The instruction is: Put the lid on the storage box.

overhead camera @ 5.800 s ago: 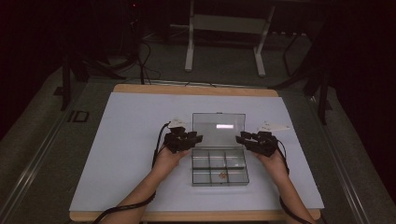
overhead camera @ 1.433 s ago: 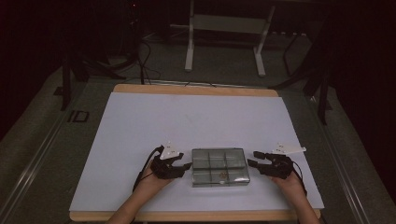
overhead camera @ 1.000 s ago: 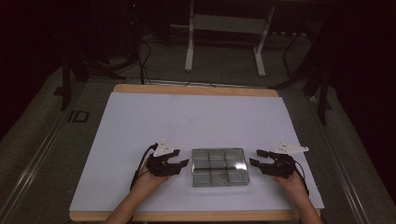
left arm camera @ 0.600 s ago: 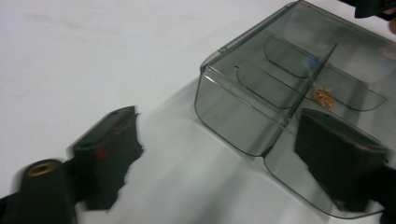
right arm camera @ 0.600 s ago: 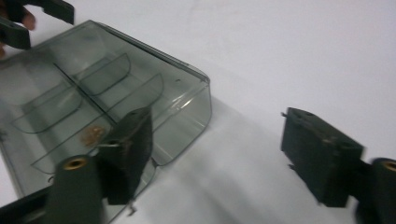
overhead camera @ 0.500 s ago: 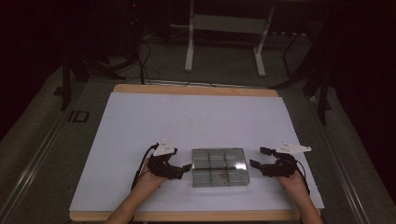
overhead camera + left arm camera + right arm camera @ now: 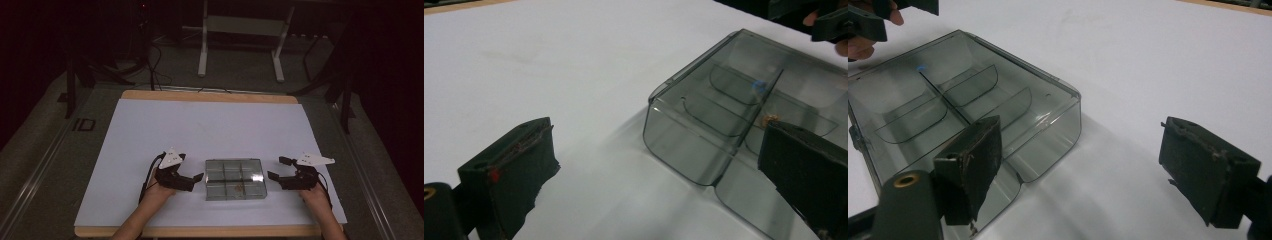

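A smoky clear compartment box (image 7: 234, 178) lies with its lid down on the white table top (image 7: 210, 130), near the front edge. A small brownish item (image 7: 239, 187) shows through the lid. My left gripper (image 7: 195, 181) rests just left of the box and is open; its jaws have just been opening and press on nothing. In the left gripper view the box's corner (image 7: 689, 125) lies ahead between the wide pads (image 7: 519, 165). My right gripper (image 7: 278, 168) sits just right of the box, open, its jaws also just opened. The box (image 7: 963, 85) lies beyond its left pad (image 7: 975, 160).
The white top ends in a wooden strip (image 7: 200, 231) at the front and another (image 7: 210, 96) at the back. A white stand (image 7: 240, 35) and cables (image 7: 155, 65) are on the dark floor beyond. Bare white surface stretches behind the box.
The upright lid seen in the earliest frame is now down and the box lies nearer the front. Over the last second both grippers' jaws spread and stand off the box's sides.
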The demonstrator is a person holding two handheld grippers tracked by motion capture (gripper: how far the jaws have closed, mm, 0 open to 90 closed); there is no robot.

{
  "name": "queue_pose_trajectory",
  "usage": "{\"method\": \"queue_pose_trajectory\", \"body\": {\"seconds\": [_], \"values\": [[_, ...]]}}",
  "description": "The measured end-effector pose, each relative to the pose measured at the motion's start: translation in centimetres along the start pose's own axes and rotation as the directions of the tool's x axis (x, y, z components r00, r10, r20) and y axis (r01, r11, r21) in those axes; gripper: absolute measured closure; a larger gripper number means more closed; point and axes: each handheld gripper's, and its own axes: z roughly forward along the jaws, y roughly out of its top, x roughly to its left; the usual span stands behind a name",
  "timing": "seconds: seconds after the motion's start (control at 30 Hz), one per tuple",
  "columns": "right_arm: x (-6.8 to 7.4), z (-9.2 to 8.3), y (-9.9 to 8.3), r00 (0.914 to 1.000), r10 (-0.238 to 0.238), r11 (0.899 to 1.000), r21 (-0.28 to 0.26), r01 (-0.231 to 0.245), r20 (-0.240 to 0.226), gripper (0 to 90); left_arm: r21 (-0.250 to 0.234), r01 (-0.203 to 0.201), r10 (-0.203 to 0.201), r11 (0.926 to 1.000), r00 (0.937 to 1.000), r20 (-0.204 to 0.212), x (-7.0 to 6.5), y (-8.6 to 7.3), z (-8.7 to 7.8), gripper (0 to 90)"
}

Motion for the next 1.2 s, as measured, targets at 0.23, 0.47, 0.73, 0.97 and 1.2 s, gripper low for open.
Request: {"method": "queue_pose_trajectory", "body": {"seconds": [0.23, 0.47, 0.73, 0.97, 1.2], "values": [[0.0, 0.1, -0.1, 1.0000, 0.003, 1.000, -0.001, -0.003, 0.001, 17.5, 0.000, 0.008, -0.008, 1.0000, 0.9998, 0.019, -0.1, 0.0, -0.1, 2.7], [-0.2, -0.1, -0.4, 0.9998, 0.002, 1.000, -0.003, -0.002, 0.019, 17.4, 0.002, -0.002, 0.002, 1.0000, 0.9997, 0.023, -0.1, -0.2, -0.1, 2.7], [-0.5, -0.5, -1.0, 0.9989, 0.010, 1.000, 0.000, -0.010, 0.045, 17.5, -0.001, 0.006, -0.006, 1.0000, 1.0000, 0.007, 0.3, -0.7, -0.5, 2.7], [-0.8, -1.0, -1.7, 0.9972, 0.014, 1.000, 0.004, -0.015, 0.073, 17.4, -0.006, 0.014, -0.014, 0.9999, 0.9998, -0.014, 0.8, -1.2, -1.1, 2.7], [-1.2, -1.7, -2.4, 0.9948, 0.031, 1.000, -0.004, -0.030, 0.097, 17.4, -0.014, 0.025, -0.026, 0.9996, 0.9992, -0.031, 1.2, -1.7, -1.5, 2.7]]}}
